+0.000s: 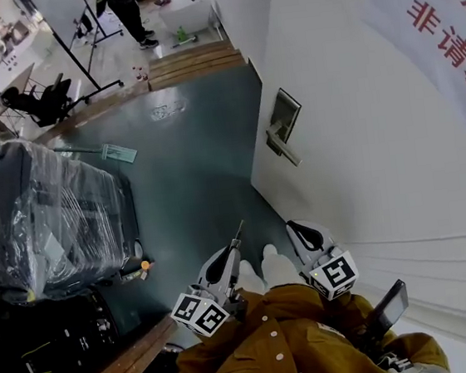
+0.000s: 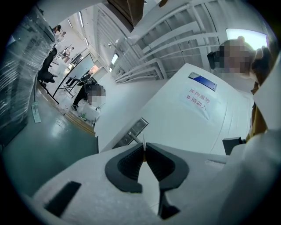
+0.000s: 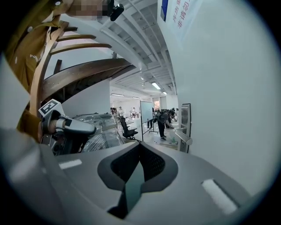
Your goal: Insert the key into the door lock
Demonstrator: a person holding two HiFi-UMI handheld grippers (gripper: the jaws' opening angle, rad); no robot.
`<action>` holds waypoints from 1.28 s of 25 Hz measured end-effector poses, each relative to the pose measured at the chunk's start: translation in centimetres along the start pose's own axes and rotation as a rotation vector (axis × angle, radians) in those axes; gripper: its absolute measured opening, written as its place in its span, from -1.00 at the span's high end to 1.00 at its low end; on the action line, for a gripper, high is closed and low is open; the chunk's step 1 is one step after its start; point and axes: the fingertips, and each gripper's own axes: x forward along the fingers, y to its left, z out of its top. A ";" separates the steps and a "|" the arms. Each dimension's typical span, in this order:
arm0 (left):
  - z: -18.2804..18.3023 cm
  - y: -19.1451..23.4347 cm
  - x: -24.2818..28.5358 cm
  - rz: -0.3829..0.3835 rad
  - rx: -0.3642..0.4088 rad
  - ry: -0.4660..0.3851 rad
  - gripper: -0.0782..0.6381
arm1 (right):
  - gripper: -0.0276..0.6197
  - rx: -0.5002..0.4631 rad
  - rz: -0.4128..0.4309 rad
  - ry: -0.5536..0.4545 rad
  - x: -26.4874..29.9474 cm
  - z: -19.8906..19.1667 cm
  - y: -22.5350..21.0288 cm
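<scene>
A white door (image 1: 354, 151) fills the right of the head view, with a metal lock plate and lever handle (image 1: 281, 127) on its near edge. My left gripper (image 1: 237, 233) is shut on a thin key (image 2: 143, 142) that sticks out past its tips, still well short of the lock plate (image 2: 134, 131) and pointing towards it. My right gripper (image 1: 294, 228) hangs beside the left, closer to the door, with its jaws shut and nothing between them. In the right gripper view the handle (image 3: 185, 136) lies ahead to the right, and the left gripper (image 3: 70, 126) shows at the left.
A dark bulky case wrapped in plastic film (image 1: 52, 214) stands on the green floor (image 1: 189, 170) to the left. Beyond a wooden sill (image 1: 194, 62) lies an office with a chair (image 1: 44, 103), a board on a stand and people. A red-lettered notice (image 1: 448, 23) hangs on the door.
</scene>
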 end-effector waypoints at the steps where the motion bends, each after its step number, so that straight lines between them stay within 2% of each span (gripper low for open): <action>1: 0.2 0.2 0.4 0.000 -0.009 -0.002 0.72 | 0.90 -0.004 0.011 -0.003 0.4 0.1 0.0; 10: 0.6 1.8 4.7 -0.027 -0.153 -0.006 0.72 | 0.90 -0.023 0.044 -0.020 2.0 1.8 -1.7; 14: -1.0 3.2 8.1 -0.048 -0.194 0.070 0.71 | 0.90 -0.011 0.016 -0.019 1.6 1.6 -3.4; 18: -2.1 5.7 12.1 -0.076 -0.277 0.123 0.71 | 0.90 0.002 -0.010 -0.031 0.7 1.2 -4.4; 22: -2.8 10.0 16.0 -0.025 -0.334 0.195 0.71 | 0.90 -0.033 -0.030 -0.066 0.1 1.0 -5.4; 23: -2.7 10.4 17.0 -0.033 -0.390 0.186 0.71 | 0.90 -0.026 -0.039 -0.065 -0.1 0.8 -5.6; 25: -2.7 9.9 19.3 -0.088 -0.557 0.157 0.71 | 0.90 -0.003 -0.061 -0.056 -0.6 0.3 -6.2; 26: -2.8 9.8 20.3 -0.107 -0.603 0.164 0.71 | 0.90 0.011 -0.072 -0.050 -0.8 0.1 -6.5; 28: -3.1 10.2 22.2 -0.140 -0.614 0.214 0.71 | 0.90 0.041 -0.091 -0.040 -1.1 -0.2 -7.0; 32: -3.8 11.9 25.6 -0.192 -0.635 0.280 0.71 | 0.90 0.003 -0.097 -0.065 -1.2 -0.1 -7.7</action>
